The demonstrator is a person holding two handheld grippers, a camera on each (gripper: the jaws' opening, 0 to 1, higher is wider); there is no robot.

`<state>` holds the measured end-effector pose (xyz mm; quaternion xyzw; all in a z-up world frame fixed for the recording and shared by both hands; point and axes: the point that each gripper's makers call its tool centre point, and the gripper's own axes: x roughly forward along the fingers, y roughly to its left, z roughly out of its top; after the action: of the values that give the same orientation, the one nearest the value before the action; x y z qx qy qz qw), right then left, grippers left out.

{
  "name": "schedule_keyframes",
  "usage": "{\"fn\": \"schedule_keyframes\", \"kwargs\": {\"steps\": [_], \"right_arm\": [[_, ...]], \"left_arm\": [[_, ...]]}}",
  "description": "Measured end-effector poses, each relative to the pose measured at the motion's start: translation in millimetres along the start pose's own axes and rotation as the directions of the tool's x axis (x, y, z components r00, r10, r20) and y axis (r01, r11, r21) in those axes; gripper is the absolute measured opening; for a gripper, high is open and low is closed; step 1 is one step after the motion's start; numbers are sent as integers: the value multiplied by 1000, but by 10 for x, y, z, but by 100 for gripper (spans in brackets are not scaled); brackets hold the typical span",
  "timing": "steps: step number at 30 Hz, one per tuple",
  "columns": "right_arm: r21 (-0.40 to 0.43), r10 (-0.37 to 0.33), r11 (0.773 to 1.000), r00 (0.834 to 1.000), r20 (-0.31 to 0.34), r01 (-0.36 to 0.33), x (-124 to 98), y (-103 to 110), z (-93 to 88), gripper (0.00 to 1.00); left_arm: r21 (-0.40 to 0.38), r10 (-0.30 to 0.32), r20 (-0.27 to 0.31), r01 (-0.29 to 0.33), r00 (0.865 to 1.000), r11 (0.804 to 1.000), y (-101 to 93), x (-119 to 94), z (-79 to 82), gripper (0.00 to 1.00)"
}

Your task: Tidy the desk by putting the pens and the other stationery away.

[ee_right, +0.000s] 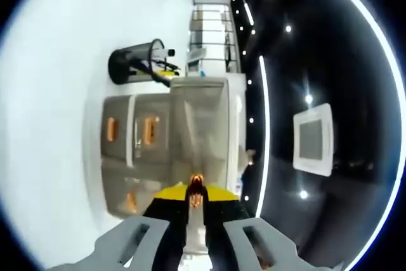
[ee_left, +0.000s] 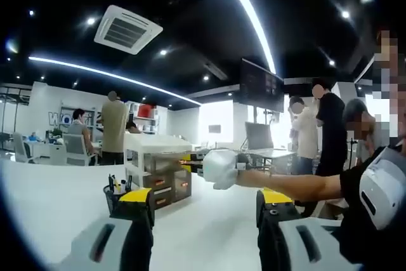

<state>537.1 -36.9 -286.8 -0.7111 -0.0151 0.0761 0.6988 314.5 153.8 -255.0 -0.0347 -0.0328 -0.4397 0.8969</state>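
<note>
On the white desk [ee_left: 57, 201] stands a translucent drawer unit [ee_left: 160, 168] with orange handles, and a black pen holder [ee_left: 115, 193] with pens stands beside it. My left gripper [ee_left: 204, 215] hovers open over the desk, short of the unit, with nothing between its fingers. A white-gloved hand [ee_left: 219, 168] holds my right gripper against the unit's top. In the right gripper view, rolled sideways, my right gripper [ee_right: 195, 191] is shut on a thin white pen [ee_right: 194, 220] with an orange tip, above the unit's open top compartment [ee_right: 198, 132]. The pen holder [ee_right: 136, 63] lies beyond it.
Several people stand or sit behind the desk, near other tables and chairs [ee_left: 76, 147]. A monitor [ee_left: 261, 85] hangs from the ceiling. A person's arm [ee_left: 288, 185] crosses the left gripper view from the right. Bare desk spreads to the left.
</note>
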Motion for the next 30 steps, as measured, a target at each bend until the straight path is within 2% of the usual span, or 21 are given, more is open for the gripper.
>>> {"fn": "schedule_keyframes", "kwargs": {"steps": [15,30], "right_arm": [[4,3,1000,1000,-20,-3,223,-29,-46,7],[0,16,1000,999,-33,-16,336,-32,-68,7]], "left_arm": [[0,2,3,-2,1000,1000,2,-13,13,65],[-1,2,5,-2,1000,1000,3,-16,23,65]]}}
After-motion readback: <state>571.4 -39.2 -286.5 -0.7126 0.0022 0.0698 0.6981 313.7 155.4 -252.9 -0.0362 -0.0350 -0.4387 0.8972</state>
